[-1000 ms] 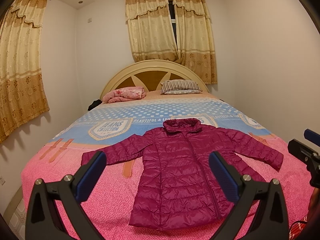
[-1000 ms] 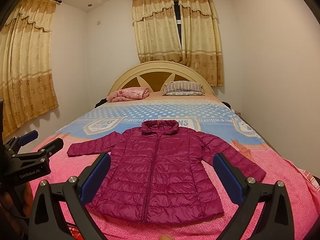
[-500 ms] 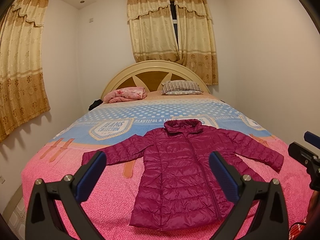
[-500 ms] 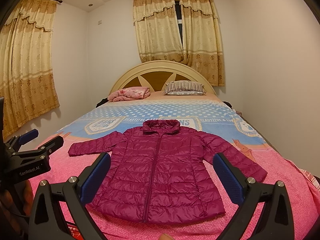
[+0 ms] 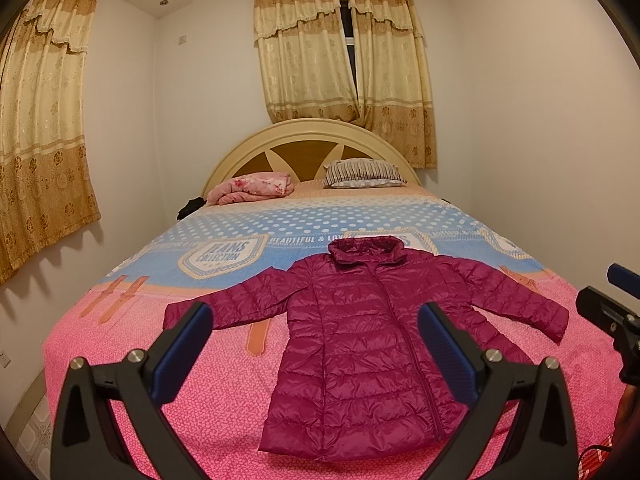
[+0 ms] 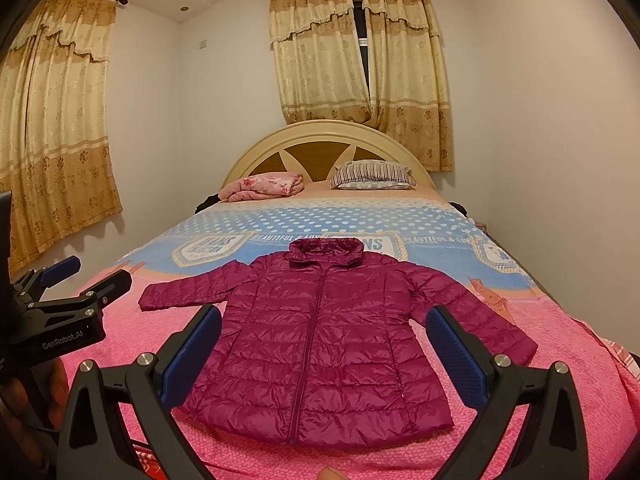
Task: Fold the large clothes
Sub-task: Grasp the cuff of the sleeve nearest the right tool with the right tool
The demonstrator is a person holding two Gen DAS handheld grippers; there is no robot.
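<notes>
We've got both tools up in front of us over the foot of the bed (image 5: 120,344), and neither one is touching anything. Our left gripper (image 5: 316,344) stands with its blue-padded jaws spread wide, nothing between them but air; our right gripper (image 6: 324,344) matches it, jaws wide apart and empty. Beyond them the magenta puffer jacket (image 5: 360,340) lies flat on the pink end of the bedspread, front up, zipped, collar toward the headboard (image 5: 316,136), both sleeves stretched out to the sides. Farther up we see a striped pillow (image 5: 362,174) and a folded pink blanket (image 5: 252,188) by the headboard, with gold curtains (image 5: 344,52) hanging behind.
</notes>
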